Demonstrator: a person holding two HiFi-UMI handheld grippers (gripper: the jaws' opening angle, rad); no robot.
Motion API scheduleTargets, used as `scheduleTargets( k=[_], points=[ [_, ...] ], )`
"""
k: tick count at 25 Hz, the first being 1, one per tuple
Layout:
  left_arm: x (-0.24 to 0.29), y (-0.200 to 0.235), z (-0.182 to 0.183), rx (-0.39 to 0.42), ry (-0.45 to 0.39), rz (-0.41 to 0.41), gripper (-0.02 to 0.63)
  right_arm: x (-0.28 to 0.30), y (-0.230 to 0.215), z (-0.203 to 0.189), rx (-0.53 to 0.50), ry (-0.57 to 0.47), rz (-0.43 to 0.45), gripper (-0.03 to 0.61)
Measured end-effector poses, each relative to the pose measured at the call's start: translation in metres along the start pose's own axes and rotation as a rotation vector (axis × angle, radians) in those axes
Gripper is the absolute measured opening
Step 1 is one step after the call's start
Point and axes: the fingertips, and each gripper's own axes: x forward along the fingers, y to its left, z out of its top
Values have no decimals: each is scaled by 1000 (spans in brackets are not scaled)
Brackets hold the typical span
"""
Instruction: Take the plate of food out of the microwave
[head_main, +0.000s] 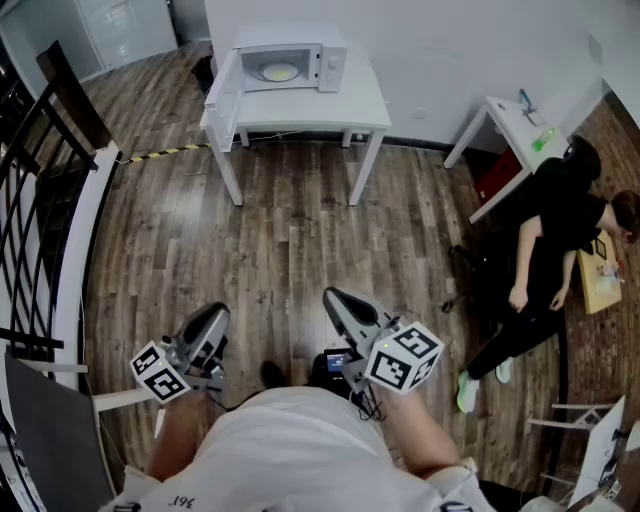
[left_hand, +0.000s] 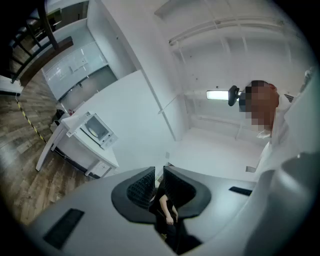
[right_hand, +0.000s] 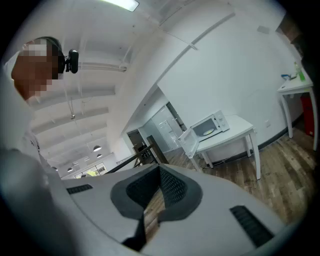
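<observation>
A white microwave (head_main: 290, 62) stands on a white table (head_main: 362, 102) at the far side of the room, its door (head_main: 222, 98) swung open to the left. Inside lies a plate with yellowish food (head_main: 279, 72). The microwave (right_hand: 210, 126) and plate (right_hand: 208, 131) also show small in the right gripper view, and the microwave (left_hand: 97, 128) shows in the left gripper view. Both grippers are held near my body, far from the table. My left gripper (head_main: 207, 332) (left_hand: 159, 170) has a narrow gap between its pads, with nothing in it. My right gripper (head_main: 342, 308) (right_hand: 159, 167) is shut and empty.
Wooden floor lies between me and the table. A person in black (head_main: 555, 250) is at the right beside a second white table (head_main: 510, 125). A dark railing (head_main: 30, 200) runs along the left. Yellow-black tape (head_main: 165, 152) crosses the floor by the table.
</observation>
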Motion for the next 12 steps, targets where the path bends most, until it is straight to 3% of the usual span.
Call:
scheduleTargets(
  k=[12],
  points=[
    [-3,-2,3,12,-6,3,34,-5,-2,2,-13,-16,-20,-9]
  ],
)
